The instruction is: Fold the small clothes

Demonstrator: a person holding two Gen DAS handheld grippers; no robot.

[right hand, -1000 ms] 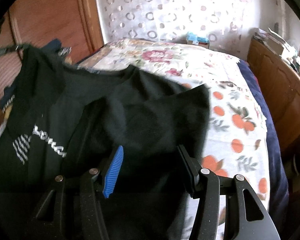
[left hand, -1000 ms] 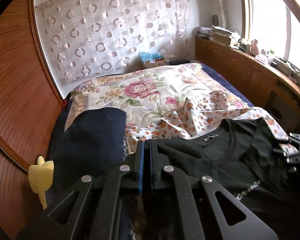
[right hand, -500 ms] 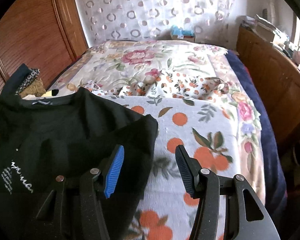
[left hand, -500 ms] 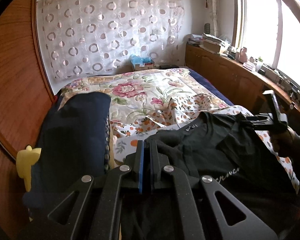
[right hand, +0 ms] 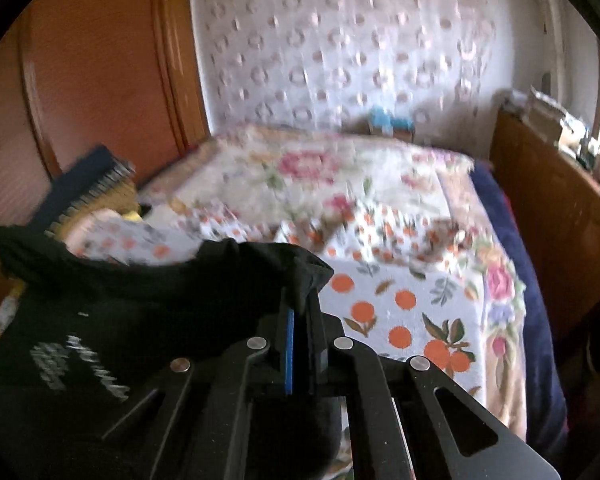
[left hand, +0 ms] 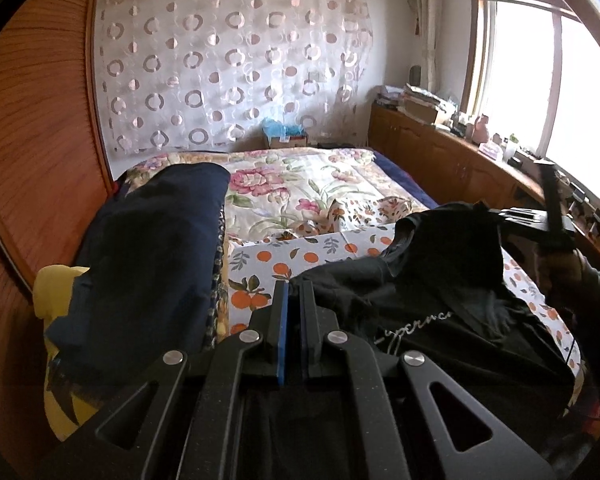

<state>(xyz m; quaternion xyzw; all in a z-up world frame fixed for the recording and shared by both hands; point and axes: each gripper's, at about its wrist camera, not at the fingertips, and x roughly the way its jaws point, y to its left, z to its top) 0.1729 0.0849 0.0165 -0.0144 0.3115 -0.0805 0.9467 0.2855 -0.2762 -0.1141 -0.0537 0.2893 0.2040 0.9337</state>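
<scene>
A black T-shirt [left hand: 428, 292] with white script print hangs stretched between my two grippers above the orange-print sheet [left hand: 312, 256]. My left gripper [left hand: 294, 288] is shut on its left shoulder edge. In the left wrist view my right gripper [left hand: 540, 220] shows at the far right, holding the other side raised. In the right wrist view my right gripper [right hand: 298, 300] is shut on a bunched corner of the T-shirt [right hand: 140, 304]; that view is motion-blurred.
A dark navy folded garment pile [left hand: 148, 264] with a yellow item [left hand: 54, 292] lies at the left of the bed. A floral quilt [left hand: 300, 184] covers the far bed. Wooden cabinets [left hand: 452, 160] run along the right; a wooden wardrobe [left hand: 32, 152] stands left.
My right gripper was open over the shirt's sleeve; it has shut on the shirt's corner and lifted it. My left gripper stayed shut on the shirt and rose, pulling back.
</scene>
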